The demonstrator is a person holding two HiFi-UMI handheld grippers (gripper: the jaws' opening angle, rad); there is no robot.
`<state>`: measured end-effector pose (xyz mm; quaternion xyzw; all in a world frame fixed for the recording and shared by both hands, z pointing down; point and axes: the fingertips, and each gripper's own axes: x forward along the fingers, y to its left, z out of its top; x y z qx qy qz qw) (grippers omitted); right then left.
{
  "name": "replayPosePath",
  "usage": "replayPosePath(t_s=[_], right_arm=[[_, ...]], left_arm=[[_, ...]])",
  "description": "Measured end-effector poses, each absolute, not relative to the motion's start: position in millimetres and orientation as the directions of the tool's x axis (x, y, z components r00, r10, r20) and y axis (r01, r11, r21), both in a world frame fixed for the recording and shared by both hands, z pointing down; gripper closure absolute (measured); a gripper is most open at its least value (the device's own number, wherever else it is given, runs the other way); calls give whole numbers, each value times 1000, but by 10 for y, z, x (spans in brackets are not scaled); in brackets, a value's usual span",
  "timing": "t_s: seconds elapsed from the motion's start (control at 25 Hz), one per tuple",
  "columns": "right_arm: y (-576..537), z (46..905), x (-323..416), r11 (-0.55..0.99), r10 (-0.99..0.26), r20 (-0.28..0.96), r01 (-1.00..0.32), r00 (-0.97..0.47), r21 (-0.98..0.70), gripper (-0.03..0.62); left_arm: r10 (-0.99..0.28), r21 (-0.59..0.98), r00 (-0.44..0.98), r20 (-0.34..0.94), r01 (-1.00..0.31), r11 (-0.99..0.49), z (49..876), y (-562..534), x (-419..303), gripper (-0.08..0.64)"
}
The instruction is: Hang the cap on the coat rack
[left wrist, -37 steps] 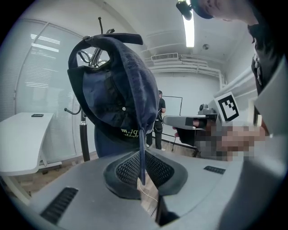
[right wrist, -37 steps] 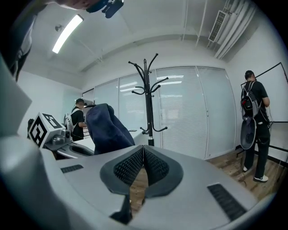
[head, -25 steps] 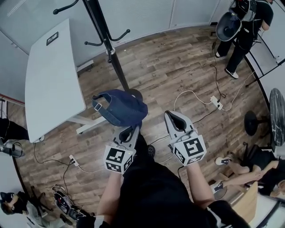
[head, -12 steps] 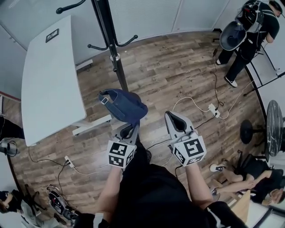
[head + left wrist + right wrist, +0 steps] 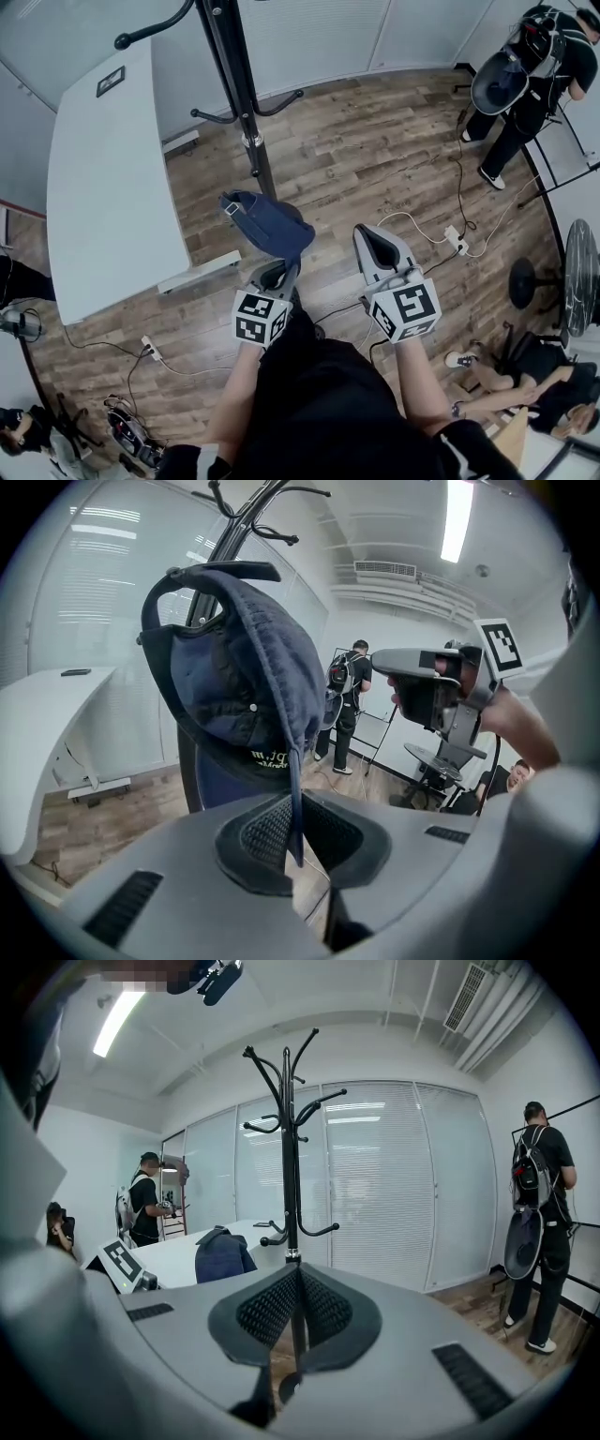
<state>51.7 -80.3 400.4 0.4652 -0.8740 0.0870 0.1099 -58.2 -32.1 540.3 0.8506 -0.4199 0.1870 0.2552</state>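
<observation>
Pinching the cap [image 5: 265, 223] by what looks like the thin edge of its brim, your left gripper [image 5: 274, 274] has its jaws closed onto the cloth. The crown stands out ahead of them, over the floor [image 5: 375, 150] and near the coat rack [image 5: 239, 94] but not touching it. Your right gripper [image 5: 375, 246] rides alongside with its jaws together and nothing between them, well apart from the cap.

Expect the cap to handle as light and soft. It is dark navy cloth, creased and slumped at the crown, so it will sag and swing rather than hold a shape. The brim is likely the one stiffer part, which makes your present hold a sensible one, since the ribbed pads have something firm to bite on. Nothing here looks fragile, and woven cloth should not slip much.

The back of the cap shows an arched strap [image 5: 211, 571] with a pale buckle, leaving an opening that could go over a hook. The rack is a slim black pole, seemingly metal, with smooth curved arms ending in rounded tips. On so smooth a surface a shallowly seated cap may slide off, so judge the seating well. A white table [image 5: 103, 187] stands just beside the rack
</observation>
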Motion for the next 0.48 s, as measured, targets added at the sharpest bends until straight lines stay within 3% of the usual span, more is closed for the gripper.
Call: replayPosePath(t_s=[0.48], right_arm=[[-1080, 4085, 266, 551, -796, 266, -833, -543, -54, 561]], left_arm=[[-555, 293, 622, 552, -768, -569, 5533, -540, -607, 528]])
